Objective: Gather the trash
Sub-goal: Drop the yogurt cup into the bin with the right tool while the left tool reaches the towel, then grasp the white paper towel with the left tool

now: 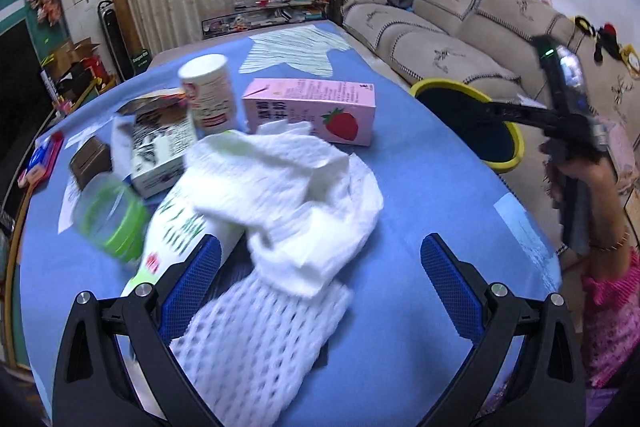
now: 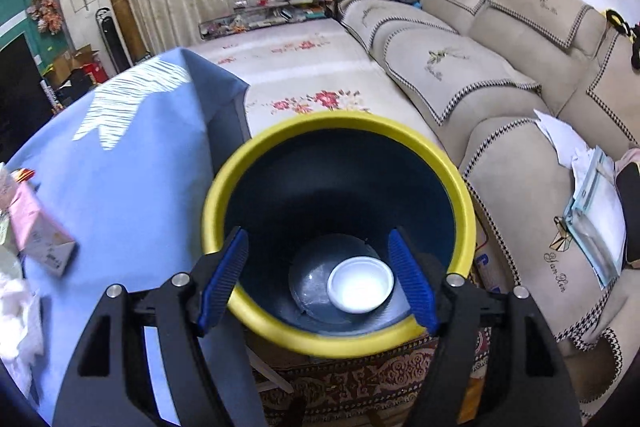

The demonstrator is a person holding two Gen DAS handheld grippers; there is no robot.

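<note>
1. Left gripper (image 1: 320, 275) gapes empty over a tissue (image 1: 288, 187) and foam net (image 1: 256, 339) at the table's (image 1: 420, 155) near edge.
2. Right gripper (image 2: 318, 271) hangs open above the bin (image 2: 340, 131), off the table's right edge; a white lid (image 2: 360, 289) lies inside.

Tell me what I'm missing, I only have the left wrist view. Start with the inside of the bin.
Observer: The bin holds one small white bowl at its bottom.
Operator: Report the right gripper.
Observer: The right gripper is open over the bin's mouth, holding nothing.
Operator: Say what stands beyond the bin.
Observer: A beige sofa with loose papers on its seat.
</note>
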